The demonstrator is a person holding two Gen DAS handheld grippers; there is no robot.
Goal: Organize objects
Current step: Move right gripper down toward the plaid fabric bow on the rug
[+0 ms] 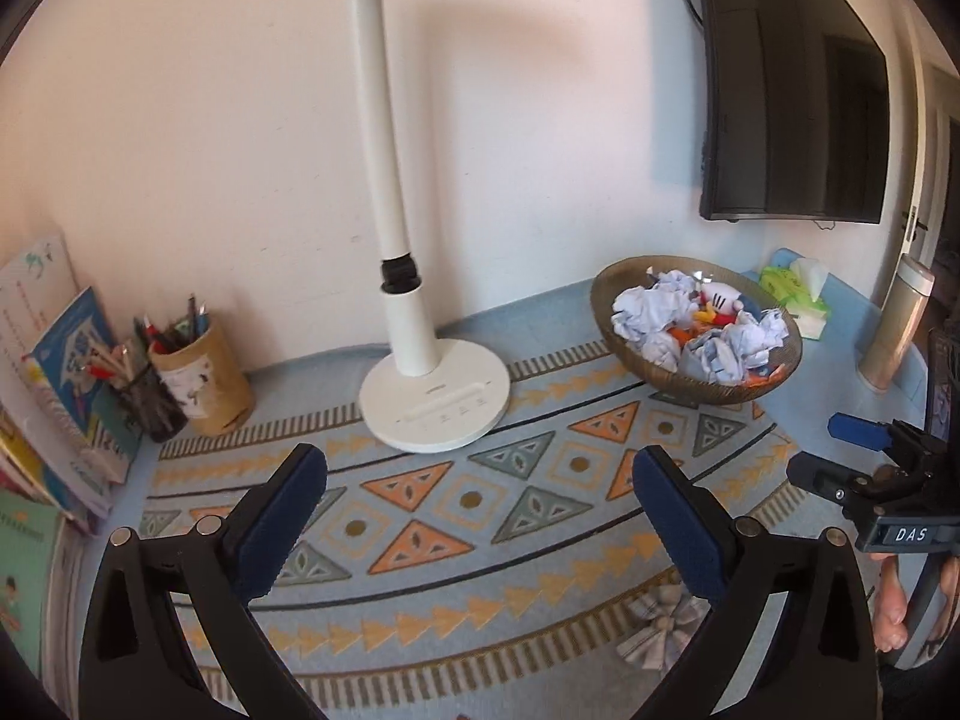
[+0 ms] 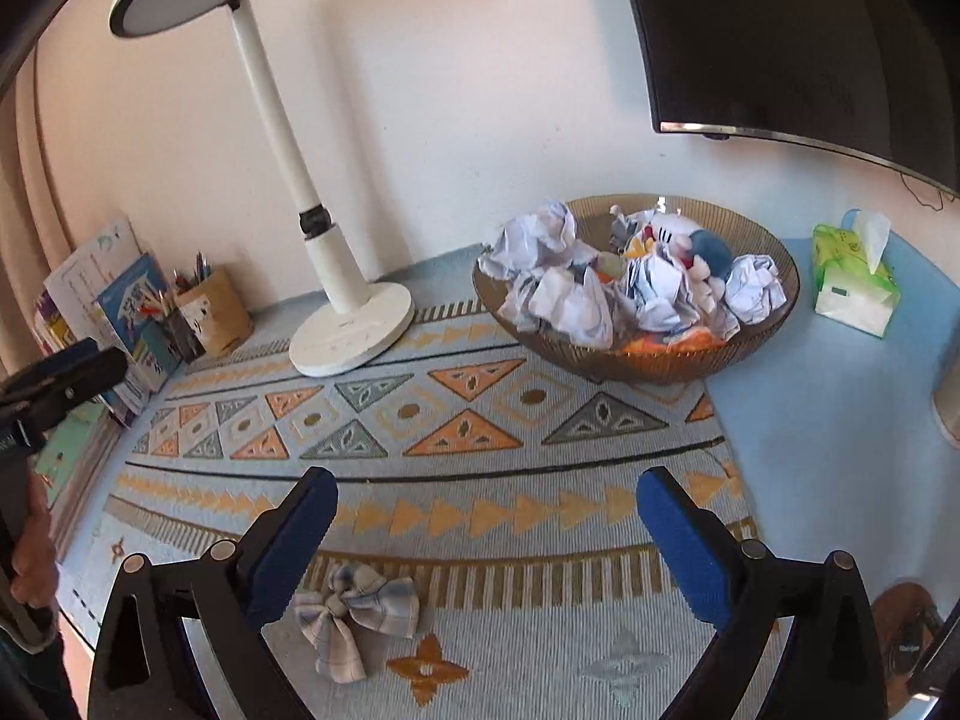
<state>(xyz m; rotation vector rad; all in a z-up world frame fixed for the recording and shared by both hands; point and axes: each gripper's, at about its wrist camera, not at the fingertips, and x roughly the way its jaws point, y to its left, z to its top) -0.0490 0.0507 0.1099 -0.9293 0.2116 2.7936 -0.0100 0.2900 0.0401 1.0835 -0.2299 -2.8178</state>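
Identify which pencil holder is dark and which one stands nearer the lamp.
The black mesh holder is the dark one. The tan holder beside it stands nearer the lamp.

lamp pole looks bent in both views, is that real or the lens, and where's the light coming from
Likely the lens: in the left wrist view the lamp pole bows and the TV edge curves too; in the right wrist view the pole only leans, while the TV edge curves. Both views are sharp, with soft pole shadows falling rightward on the wall, so light seems to come from the left.

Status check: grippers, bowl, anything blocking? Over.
Left gripper open, empty. Right gripper open, empty. Bowl full of crumpled paper, untouched. Plaid bow loose on mat below right gripper; path clear.
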